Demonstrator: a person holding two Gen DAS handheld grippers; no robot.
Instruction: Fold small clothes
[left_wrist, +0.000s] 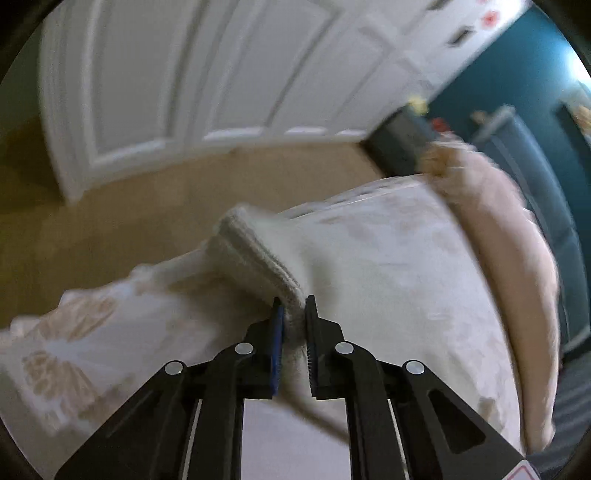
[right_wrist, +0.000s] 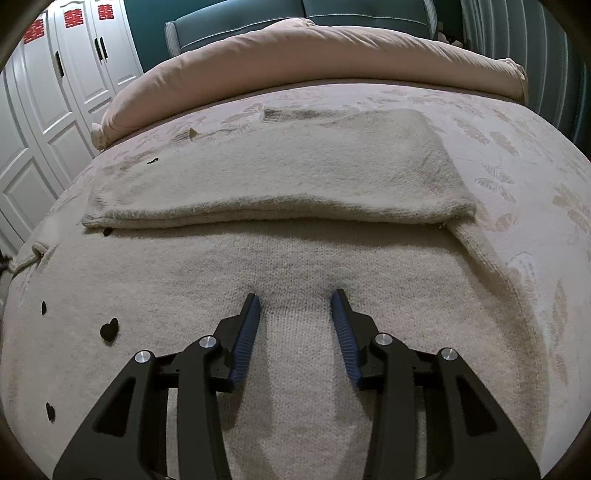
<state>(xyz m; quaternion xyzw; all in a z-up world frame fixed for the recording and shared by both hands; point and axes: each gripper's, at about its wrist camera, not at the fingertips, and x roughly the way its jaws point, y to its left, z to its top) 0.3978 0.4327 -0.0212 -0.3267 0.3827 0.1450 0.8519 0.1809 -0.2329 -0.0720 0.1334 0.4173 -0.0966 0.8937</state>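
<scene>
My left tongs (left_wrist: 294, 301) are pinched tight on a ribbed edge of the cream knit sweater (left_wrist: 258, 254), which sits in the middle of that blurry view, lifted off the bed (left_wrist: 388, 258). White wardrobe doors (left_wrist: 184, 74) fill the upper left there. My right tongs (right_wrist: 295, 295) stand partly open at lower centre of their view, tips down on the sweater (right_wrist: 295, 221) with nothing gripped, just a strip of knit between them. The sweater lies spread on the patterned bedspread (right_wrist: 517, 147), one part folded across the middle. A pink duvet (right_wrist: 314, 48) is bunched along the top.
</scene>
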